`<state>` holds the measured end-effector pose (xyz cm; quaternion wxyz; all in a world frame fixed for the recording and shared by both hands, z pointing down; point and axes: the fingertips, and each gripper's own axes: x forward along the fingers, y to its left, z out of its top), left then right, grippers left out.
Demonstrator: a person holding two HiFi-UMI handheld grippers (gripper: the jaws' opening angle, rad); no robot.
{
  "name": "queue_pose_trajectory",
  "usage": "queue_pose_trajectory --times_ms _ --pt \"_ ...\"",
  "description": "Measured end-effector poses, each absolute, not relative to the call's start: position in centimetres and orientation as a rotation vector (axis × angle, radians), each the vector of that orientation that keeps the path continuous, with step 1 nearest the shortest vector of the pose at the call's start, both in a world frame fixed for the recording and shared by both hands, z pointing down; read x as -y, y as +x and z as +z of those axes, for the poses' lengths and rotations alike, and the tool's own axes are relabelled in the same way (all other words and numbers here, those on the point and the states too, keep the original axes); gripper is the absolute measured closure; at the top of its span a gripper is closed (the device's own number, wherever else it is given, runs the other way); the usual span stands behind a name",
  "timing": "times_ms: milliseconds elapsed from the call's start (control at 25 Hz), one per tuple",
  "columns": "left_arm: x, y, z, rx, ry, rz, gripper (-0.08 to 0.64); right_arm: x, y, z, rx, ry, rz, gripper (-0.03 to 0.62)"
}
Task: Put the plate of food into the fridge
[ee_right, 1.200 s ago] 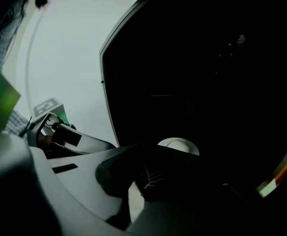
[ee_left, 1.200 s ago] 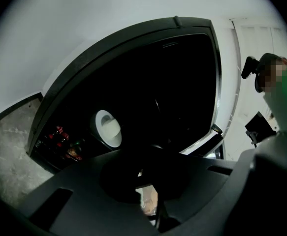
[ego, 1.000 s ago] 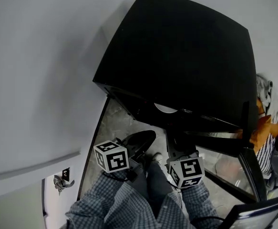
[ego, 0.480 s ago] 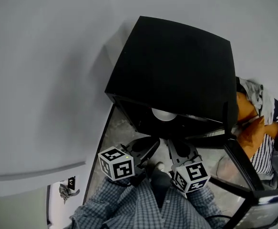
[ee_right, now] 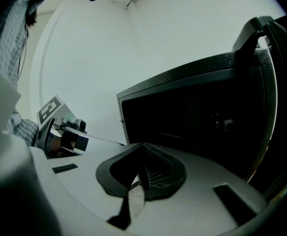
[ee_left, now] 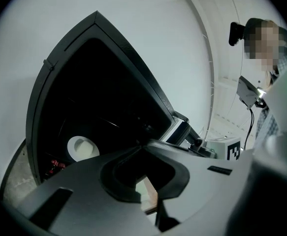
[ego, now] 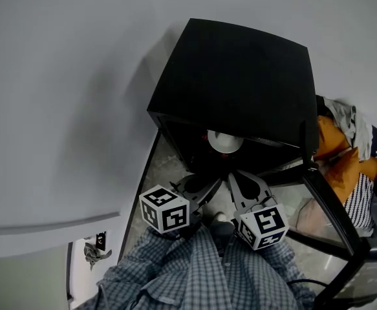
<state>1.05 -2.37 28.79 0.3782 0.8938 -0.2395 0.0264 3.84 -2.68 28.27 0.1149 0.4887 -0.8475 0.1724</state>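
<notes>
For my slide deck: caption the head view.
White plate inside the open black fridge; left gripper and right gripper empty outside.

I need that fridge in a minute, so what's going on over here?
A person stands at a small black fridge with its door open, holding a gripper in each hand. The white plate already sits inside; whether food is on it can't be made out. The left gripper and right gripper are both shut and empty, just outside the opening, touching neither plate nor door.
</notes>
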Motion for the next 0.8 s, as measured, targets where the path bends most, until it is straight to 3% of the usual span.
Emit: queue_pose_trajectory --times_ms 800 --pt "1.77 1.42 28.77 0.601 2.344 0.143 0.552 2.16 4.34 28.36 2.485 1.446 0.554 0.586"
